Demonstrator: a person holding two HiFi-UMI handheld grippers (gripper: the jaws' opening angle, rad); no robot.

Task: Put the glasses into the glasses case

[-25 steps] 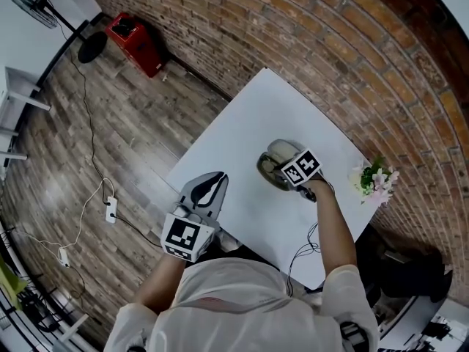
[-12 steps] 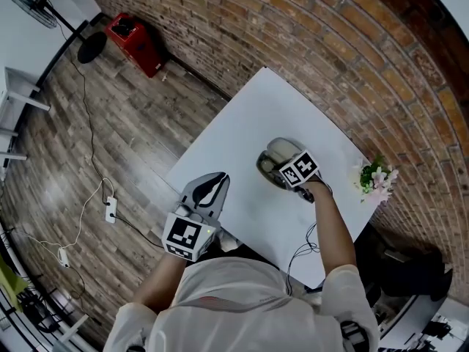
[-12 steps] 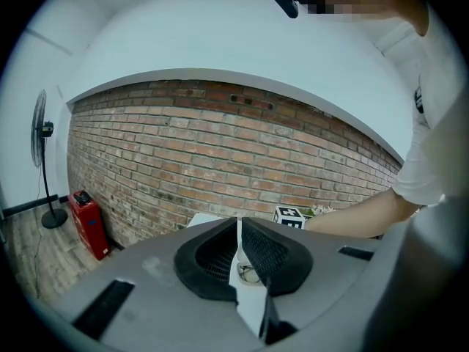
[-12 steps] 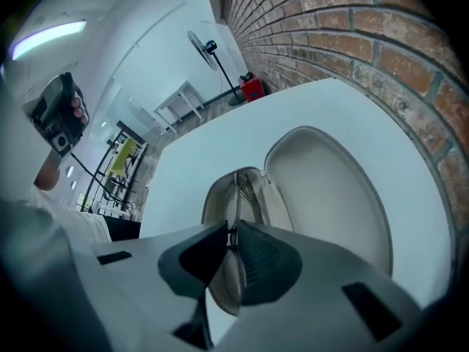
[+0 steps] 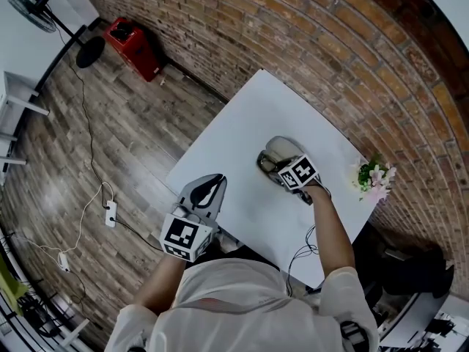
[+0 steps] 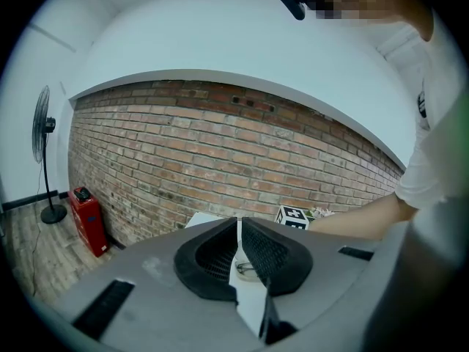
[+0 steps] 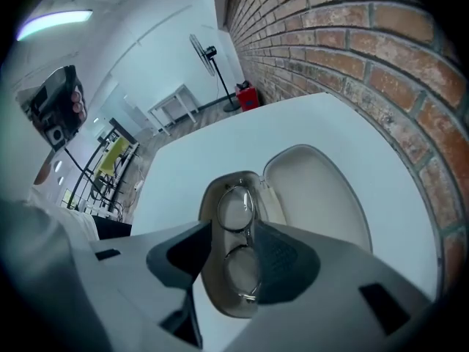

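An open beige glasses case (image 7: 214,196) lies on the white table (image 5: 242,134), its lid (image 7: 315,196) folded back toward the brick wall. The thin-rimmed glasses (image 7: 236,211) lie inside the case's lower half. My right gripper (image 7: 233,244) points steeply down over them. Its jaws have just been opening and now stand apart on either side of the glasses, the pads off the frame. In the head view the right gripper (image 5: 284,173) covers part of the case (image 5: 277,151). My left gripper (image 5: 210,185) hovers at the table's near-left edge, shut and empty.
A small bunch of flowers (image 5: 374,176) stands at the table's right corner near the brick wall. On the wooden floor to the left are a red box (image 5: 135,42), a standing fan (image 5: 33,6) and loose cables (image 5: 95,196).
In the head view both hands keep their places. The right gripper's marker cube has tilted slightly over the case. The left gripper has not moved.
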